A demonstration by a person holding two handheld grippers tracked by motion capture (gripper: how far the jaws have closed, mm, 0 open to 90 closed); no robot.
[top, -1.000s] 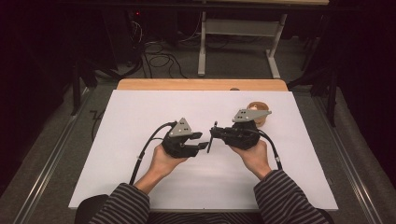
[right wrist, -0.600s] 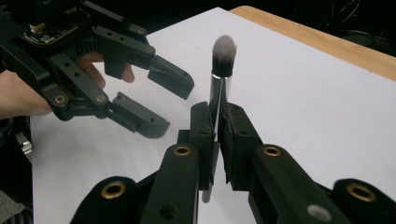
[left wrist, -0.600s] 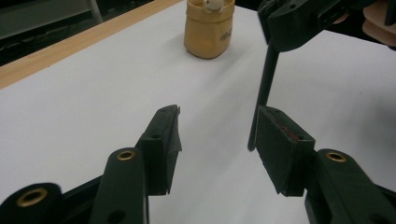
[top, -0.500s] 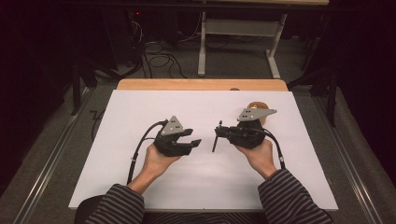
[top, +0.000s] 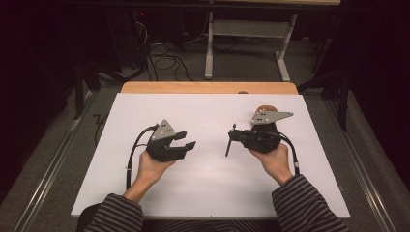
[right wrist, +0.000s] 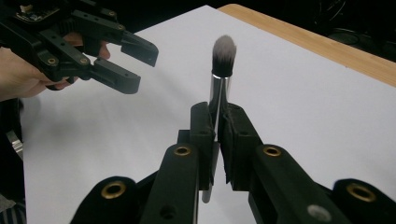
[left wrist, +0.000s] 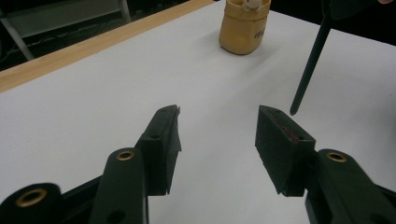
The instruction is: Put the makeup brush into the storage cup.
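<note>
right gripper [right wrist: 215, 135]: clamped tight on a makeup brush [right wrist: 221, 77], bristles up
left gripper [left wrist: 217, 135]: jaws just been opening, nothing between them
jar [left wrist: 243, 25]: sits near the table's [top: 203, 179] far edge

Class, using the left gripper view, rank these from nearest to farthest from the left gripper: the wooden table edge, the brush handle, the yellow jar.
1. Brush handle, just beyond, on the right.
2. Yellow jar, farther ahead.
3. Wooden table edge, at the far left.
</note>
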